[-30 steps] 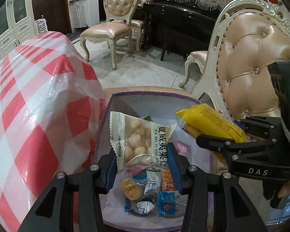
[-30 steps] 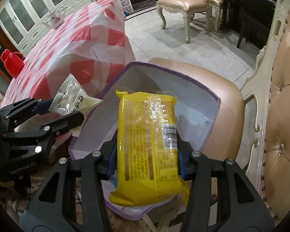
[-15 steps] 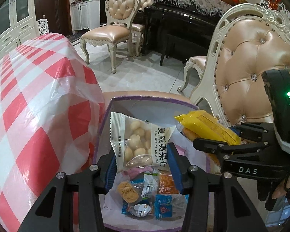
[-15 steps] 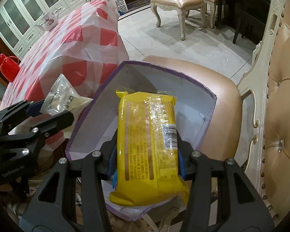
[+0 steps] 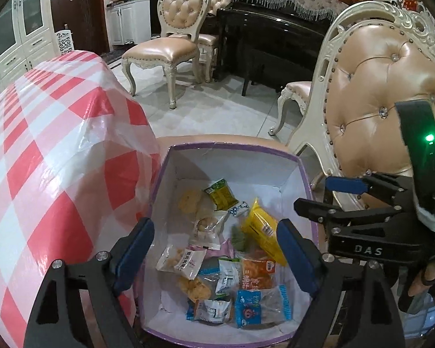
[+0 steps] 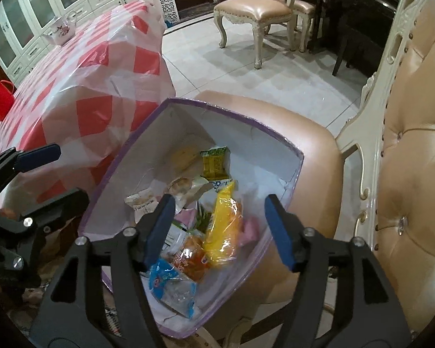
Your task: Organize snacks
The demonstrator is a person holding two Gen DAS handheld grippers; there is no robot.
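A white box with a purple rim (image 5: 237, 146) (image 6: 235, 116) stands on a tan chair seat and holds several snack packets. The yellow packet (image 5: 263, 231) (image 6: 222, 226) lies tilted inside it on the right. The clear packet of pale balls (image 5: 207, 229) (image 6: 185, 187) lies inside near the middle. My left gripper (image 5: 214, 250) is open and empty above the box's near edge. My right gripper (image 6: 219, 224) is open and empty above the box; it also shows at the right of the left wrist view (image 5: 327, 194).
A table with a red and white checked cloth (image 5: 43, 145) (image 6: 81, 87) stands left of the box. The padded chair back (image 5: 388, 92) (image 6: 417, 174) rises on the right. More chairs (image 5: 171, 49) and a black piano (image 5: 275, 43) stand behind across tiled floor.
Both grippers have opened. The yellow packet and the clear packet of pale balls have dropped into the box. Both grippers now sit higher above it.
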